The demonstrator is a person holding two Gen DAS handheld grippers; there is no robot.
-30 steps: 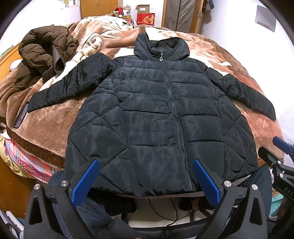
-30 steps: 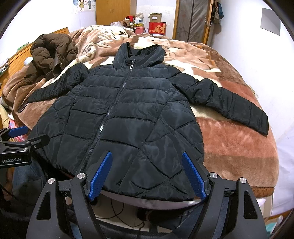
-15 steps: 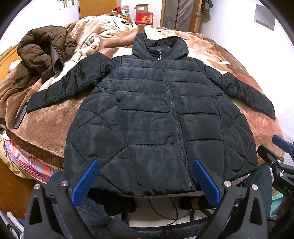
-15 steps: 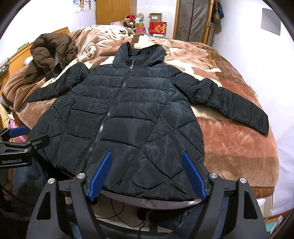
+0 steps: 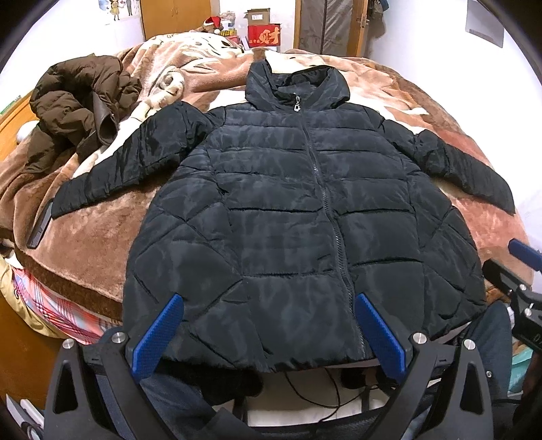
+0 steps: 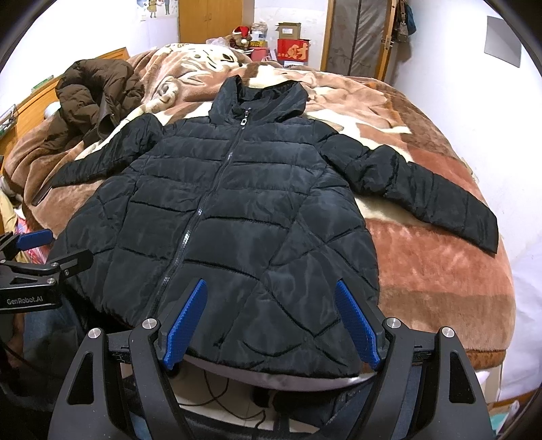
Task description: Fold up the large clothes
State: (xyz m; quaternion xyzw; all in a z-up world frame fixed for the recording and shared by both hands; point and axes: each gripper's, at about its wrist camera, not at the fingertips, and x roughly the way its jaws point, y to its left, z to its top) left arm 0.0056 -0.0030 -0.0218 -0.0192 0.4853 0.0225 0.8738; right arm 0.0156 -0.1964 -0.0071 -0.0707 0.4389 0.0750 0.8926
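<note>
A black quilted hooded jacket [image 5: 288, 210] lies flat and zipped on the brown blanket, front up, both sleeves spread out to the sides, hem hanging slightly over the near bed edge. It also shows in the right wrist view [image 6: 230, 216]. My left gripper [image 5: 267, 325] is open and empty, hovering over the hem near the zipper's lower end. My right gripper [image 6: 271, 314] is open and empty over the hem's right half. The left gripper also shows in the right wrist view [image 6: 44, 250], and the right one at the edge of the left wrist view [image 5: 518, 267].
A crumpled brown jacket [image 5: 74, 108] lies at the far left of the bed [image 5: 84, 243]. A dark flat object [image 5: 40, 225] lies beside the left sleeve cuff. Boxes [image 5: 264, 30] and a wardrobe stand behind the bed. Cables [image 5: 311, 389] lie on the floor below the hem.
Both grippers have stayed open. The left wrist view has shifted slightly closer to the jacket; the jacket itself has not moved.
</note>
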